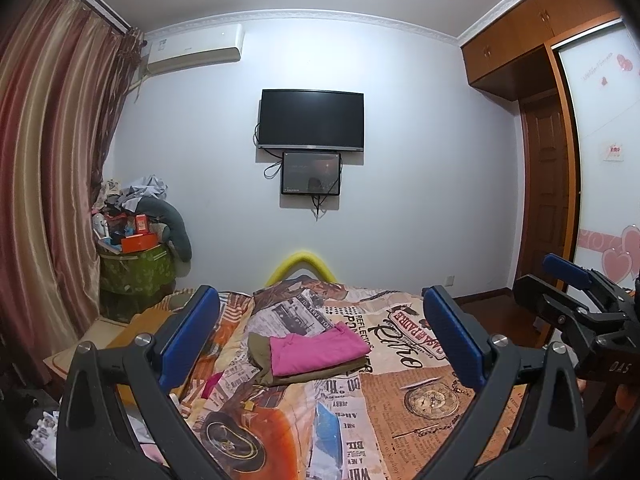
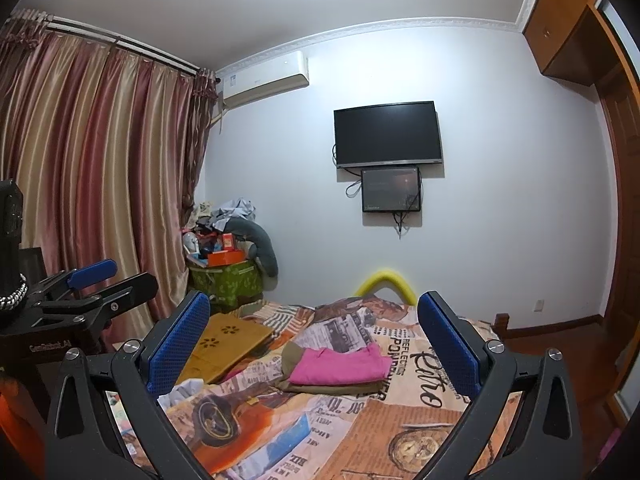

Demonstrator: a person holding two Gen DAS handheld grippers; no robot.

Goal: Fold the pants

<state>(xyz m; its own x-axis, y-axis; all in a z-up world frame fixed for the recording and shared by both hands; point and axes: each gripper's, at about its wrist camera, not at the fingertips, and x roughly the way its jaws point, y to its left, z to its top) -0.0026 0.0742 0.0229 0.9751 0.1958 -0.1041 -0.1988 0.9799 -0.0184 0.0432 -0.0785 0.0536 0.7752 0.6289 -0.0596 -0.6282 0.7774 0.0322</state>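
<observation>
While fingers (image 2: 180,344) gape | pants (image 2: 340,366) lie beyond, untouched

A pale wall (image 1: 420,160) faces the bed (image 1: 400,400), which wears a loud newspaper-print cover. A dark television (image 1: 312,118) hangs there above a smaller screen (image 1: 311,174), with an air conditioner (image 1: 196,48) up near the striped curtains (image 1: 48,160). Wooden cupboards (image 1: 520,36) run overhead on the right beside a brown door (image 1: 546,200).
</observation>
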